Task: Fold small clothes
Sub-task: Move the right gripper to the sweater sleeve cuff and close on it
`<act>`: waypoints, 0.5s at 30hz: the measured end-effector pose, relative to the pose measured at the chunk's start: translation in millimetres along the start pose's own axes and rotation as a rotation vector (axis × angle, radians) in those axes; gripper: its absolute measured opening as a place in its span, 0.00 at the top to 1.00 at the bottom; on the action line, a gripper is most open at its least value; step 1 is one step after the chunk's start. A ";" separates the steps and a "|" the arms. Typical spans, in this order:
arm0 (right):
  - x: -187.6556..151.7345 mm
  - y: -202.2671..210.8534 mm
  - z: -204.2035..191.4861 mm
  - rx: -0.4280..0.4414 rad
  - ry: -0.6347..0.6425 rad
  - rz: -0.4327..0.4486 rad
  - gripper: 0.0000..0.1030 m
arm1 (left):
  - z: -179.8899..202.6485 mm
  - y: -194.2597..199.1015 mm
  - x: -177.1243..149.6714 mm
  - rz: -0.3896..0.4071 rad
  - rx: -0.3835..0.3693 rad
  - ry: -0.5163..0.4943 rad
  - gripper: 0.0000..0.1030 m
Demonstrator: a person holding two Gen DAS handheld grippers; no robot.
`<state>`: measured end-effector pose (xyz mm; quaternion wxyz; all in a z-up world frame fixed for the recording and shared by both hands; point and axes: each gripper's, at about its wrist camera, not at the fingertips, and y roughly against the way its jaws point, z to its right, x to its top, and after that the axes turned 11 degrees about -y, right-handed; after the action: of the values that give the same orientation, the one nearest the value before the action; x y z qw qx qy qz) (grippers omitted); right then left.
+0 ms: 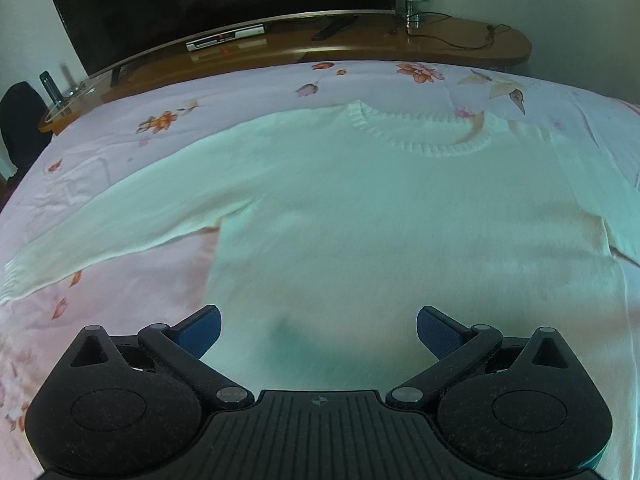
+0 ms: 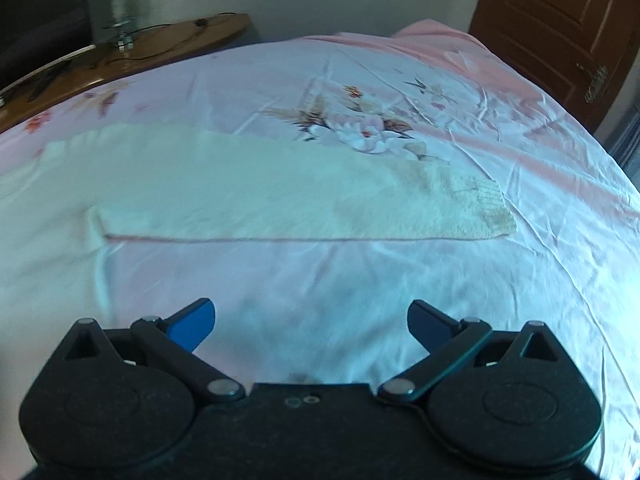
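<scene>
Left wrist view: we note the left gripper (image 1: 319, 330) spread wide above the flat white sweater (image 1: 360, 208), and the right gripper (image 2: 311, 326) likewise spread, empty, over the bedsheet (image 2: 400, 280).

Light: soft, cool daylight washed the pale sweater (image 1: 360, 208) and floral bedsheet (image 2: 440, 264) nearly white.
Shadow: a faint dark patch lay ahead of the left gripper (image 1: 319, 330).
Focus: the right wrist view was blurred throughout.
Edges: fisheye curvature bent the wooden shelf (image 1: 360, 40); corners went black.

One white sweater (image 1: 360, 208), one floral bedsheet (image 2: 440, 264), two claws, one wooden shelf (image 1: 440, 36), one door (image 2: 560, 32).
</scene>
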<state>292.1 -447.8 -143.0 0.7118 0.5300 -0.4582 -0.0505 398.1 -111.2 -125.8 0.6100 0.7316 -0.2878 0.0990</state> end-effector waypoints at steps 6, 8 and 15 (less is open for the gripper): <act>19.6 -38.0 18.9 0.001 -0.083 -0.040 0.04 | 15.5 -20.2 17.5 -0.014 0.006 -0.017 0.00; 25.6 -47.7 27.2 0.015 -0.124 -0.054 0.06 | 19.9 -26.5 21.4 -0.018 0.009 -0.022 0.00; 48.5 -74.3 59.3 0.026 -0.259 -0.049 0.12 | 25.2 -42.3 32.8 -0.038 0.020 -0.021 0.00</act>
<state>308.9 -549.0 -172.3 0.6385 0.5392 -0.5335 -0.1300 442.6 -141.2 -150.9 0.6014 0.7440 -0.2793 0.0827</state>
